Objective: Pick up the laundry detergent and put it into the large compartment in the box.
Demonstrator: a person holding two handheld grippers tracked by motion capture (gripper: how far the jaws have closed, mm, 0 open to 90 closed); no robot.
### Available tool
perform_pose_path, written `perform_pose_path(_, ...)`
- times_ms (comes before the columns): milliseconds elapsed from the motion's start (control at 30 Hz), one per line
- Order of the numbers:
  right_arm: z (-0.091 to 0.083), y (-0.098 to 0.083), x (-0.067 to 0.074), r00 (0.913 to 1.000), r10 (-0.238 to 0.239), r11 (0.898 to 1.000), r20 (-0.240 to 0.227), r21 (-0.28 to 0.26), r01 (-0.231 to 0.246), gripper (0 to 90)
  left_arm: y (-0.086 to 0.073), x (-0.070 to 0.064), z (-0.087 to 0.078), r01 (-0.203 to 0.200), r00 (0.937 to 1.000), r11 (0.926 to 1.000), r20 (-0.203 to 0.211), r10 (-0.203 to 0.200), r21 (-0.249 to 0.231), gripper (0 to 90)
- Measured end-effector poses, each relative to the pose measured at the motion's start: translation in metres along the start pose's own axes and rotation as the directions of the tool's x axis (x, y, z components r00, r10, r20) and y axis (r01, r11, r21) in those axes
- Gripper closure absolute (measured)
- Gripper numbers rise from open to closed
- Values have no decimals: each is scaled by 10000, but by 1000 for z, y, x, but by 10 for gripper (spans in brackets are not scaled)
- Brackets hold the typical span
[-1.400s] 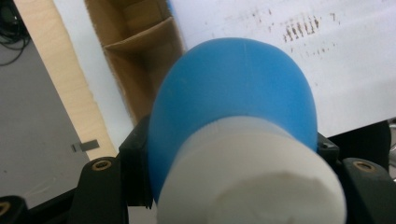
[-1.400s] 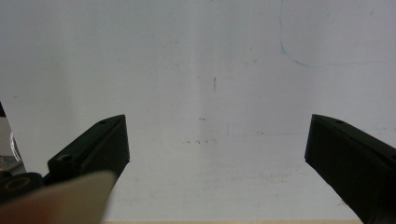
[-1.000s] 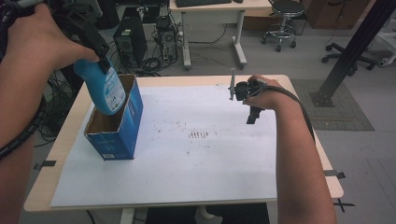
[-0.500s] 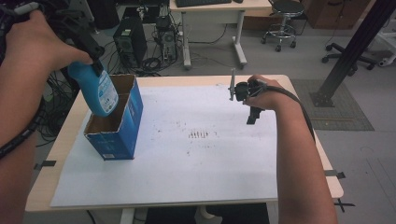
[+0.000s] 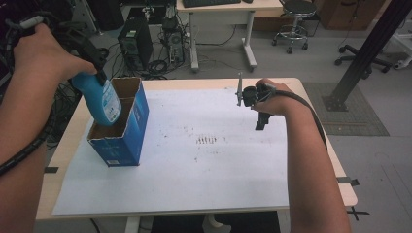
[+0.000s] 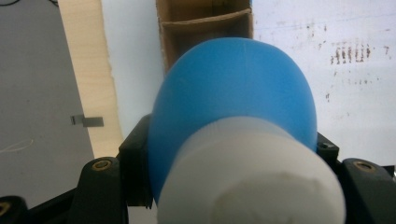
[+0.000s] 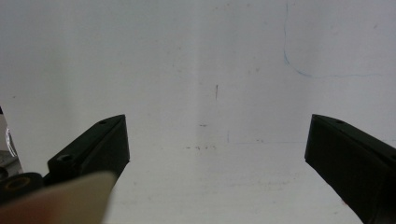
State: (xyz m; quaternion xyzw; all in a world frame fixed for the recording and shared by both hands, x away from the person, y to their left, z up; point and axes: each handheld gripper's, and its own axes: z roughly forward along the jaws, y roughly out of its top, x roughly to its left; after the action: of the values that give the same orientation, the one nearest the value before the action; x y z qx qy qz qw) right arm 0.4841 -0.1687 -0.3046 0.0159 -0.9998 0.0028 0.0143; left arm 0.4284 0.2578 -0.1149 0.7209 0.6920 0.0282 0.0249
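White paper covers the surface [image 5: 204, 194]; left hand-held gripper [image 5: 99, 73] has lifted its squeezed blue bottle [image 5: 99, 99] above the box [image 5: 127, 131]; right hand-held gripper [image 7: 217, 154] waits open.

Blue bottle [image 5: 99, 99] with white cap [image 6: 250, 175] — tilted, base inside the open blue box [image 5: 127, 127].

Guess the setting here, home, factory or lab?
Most likely a lab or office workroom. Behind the paper-covered table stand desktop computer towers with loose cables on the floor, a desk with a keyboard, a rolling stool and a black metal frame post.
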Motion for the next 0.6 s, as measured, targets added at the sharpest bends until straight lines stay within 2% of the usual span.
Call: perform_pose_path(600, 3, 1, -1, 10000, -44, 10000, -20, 78, 44, 64, 4, -2, 26, 15, 10000, 9997, 34, -16, 237, 375)
